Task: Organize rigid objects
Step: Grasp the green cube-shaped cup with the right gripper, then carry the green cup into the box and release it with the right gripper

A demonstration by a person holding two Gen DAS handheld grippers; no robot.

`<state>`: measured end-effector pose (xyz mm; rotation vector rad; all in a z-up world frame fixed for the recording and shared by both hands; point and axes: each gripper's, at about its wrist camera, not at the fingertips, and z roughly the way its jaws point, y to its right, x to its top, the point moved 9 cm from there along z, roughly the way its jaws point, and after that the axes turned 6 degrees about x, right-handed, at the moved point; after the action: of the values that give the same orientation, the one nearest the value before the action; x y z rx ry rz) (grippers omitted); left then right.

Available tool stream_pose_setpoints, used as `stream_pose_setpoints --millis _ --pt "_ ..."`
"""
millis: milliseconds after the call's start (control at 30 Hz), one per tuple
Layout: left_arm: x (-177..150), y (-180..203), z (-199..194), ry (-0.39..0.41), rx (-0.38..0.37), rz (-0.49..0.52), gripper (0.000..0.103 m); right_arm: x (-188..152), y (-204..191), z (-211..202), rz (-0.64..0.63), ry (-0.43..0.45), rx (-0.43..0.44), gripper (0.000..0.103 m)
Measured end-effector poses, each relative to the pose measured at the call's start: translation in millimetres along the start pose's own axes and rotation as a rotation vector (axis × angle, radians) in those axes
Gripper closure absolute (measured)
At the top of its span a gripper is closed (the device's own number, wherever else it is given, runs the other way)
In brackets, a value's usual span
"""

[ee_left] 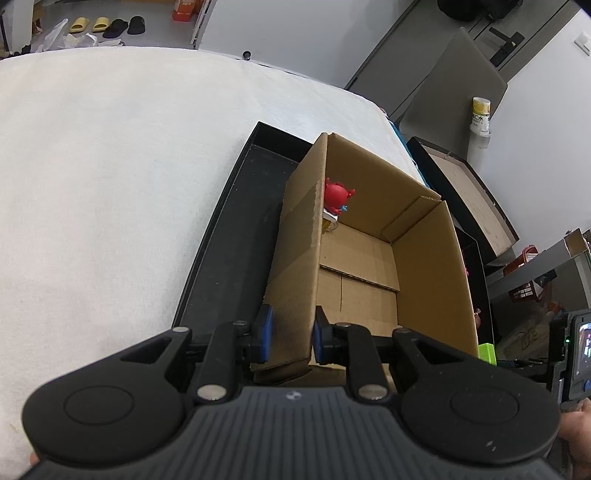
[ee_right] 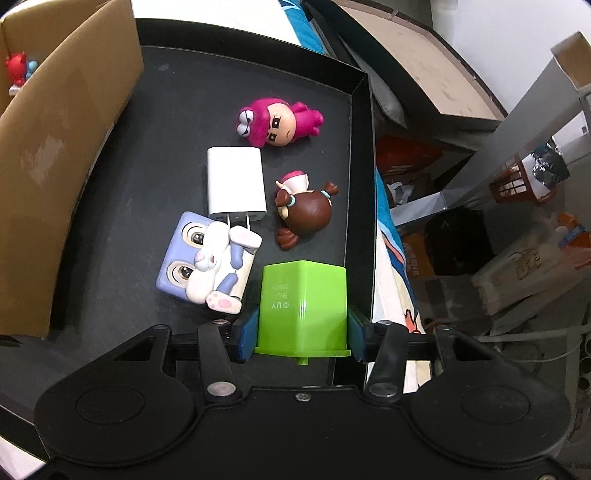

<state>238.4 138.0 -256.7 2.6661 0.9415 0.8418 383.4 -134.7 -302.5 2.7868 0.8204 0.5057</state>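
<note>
Yellow slippers, black slippers

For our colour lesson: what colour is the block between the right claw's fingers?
Bright green block, best in the right wrist view.

White walls; grey floor; slippers

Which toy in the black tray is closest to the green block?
The brown-haired doll, lying just beyond the green block; the pink doll lies farther away.
</note>
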Motion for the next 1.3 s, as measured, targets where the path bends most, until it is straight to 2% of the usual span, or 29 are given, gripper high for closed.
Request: stream_pose_setpoints --millis 300,733,1300 --pt "1 -2 0 0.0 -0.003 -0.002 0.083 1 1 -30 -0.003 0.042 -0.003 0.056" --pt "0 -3 -3 0.0 -0.004 -0.001 0.083 6 -1 -70 0.032 0.095 0.063 0.056" --pt "1 -2 -2 -0.006 -0.017 -0.002 0.083 24 -16 -125 0.006 0.189 0.086 0.056"
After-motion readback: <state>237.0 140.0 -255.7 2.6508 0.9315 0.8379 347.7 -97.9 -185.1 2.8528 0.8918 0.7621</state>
